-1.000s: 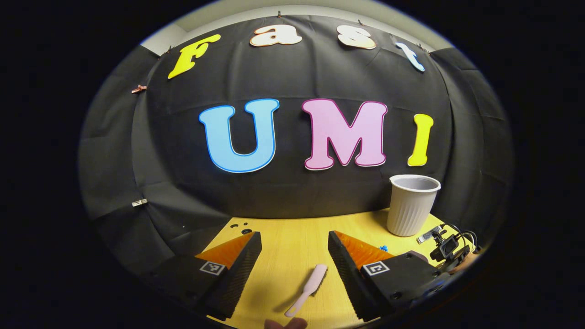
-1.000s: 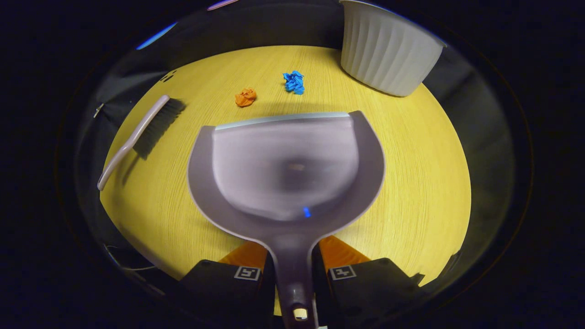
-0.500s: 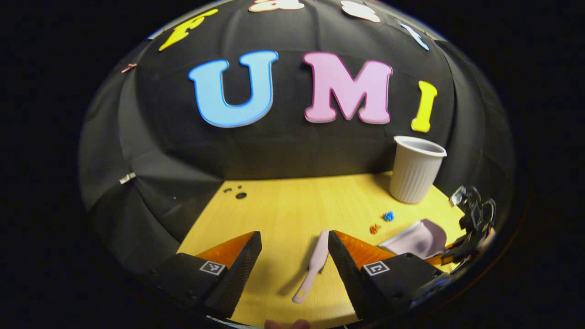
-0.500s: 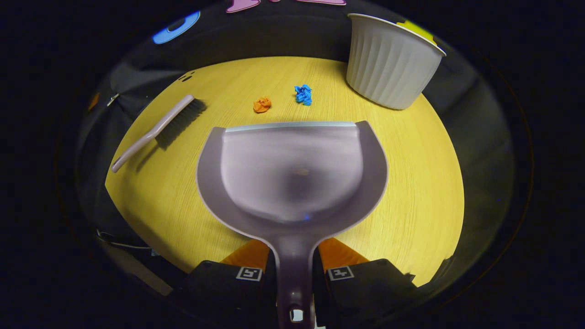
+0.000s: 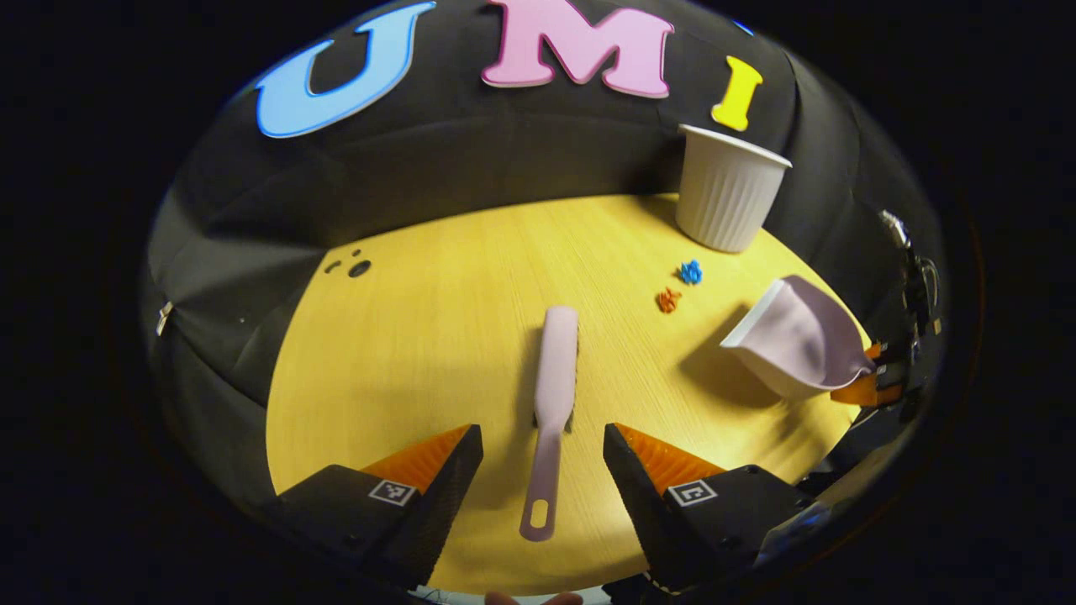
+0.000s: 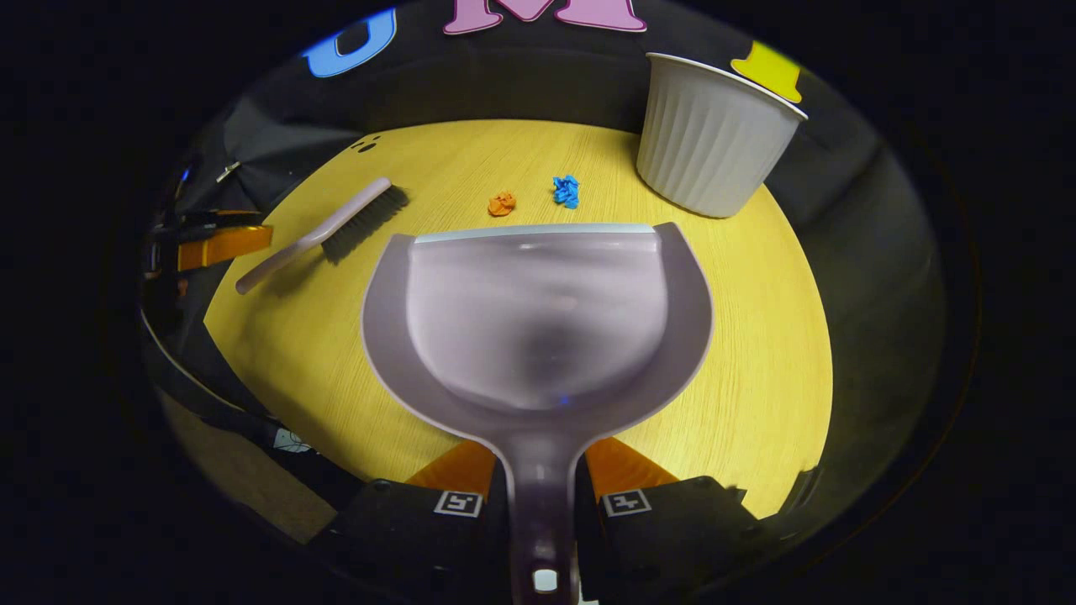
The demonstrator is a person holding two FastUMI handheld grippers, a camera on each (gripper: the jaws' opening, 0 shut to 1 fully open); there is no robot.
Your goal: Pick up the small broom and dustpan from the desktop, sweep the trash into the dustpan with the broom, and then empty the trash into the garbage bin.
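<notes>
Partly hidden: broom [image 5: 555, 395] bristles

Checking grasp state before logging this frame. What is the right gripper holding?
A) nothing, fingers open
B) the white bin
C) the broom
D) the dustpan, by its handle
D: in the right gripper view the right gripper has both fingers closed on the handle of the dustpan, while the broom lies on the table, untouched.
</notes>
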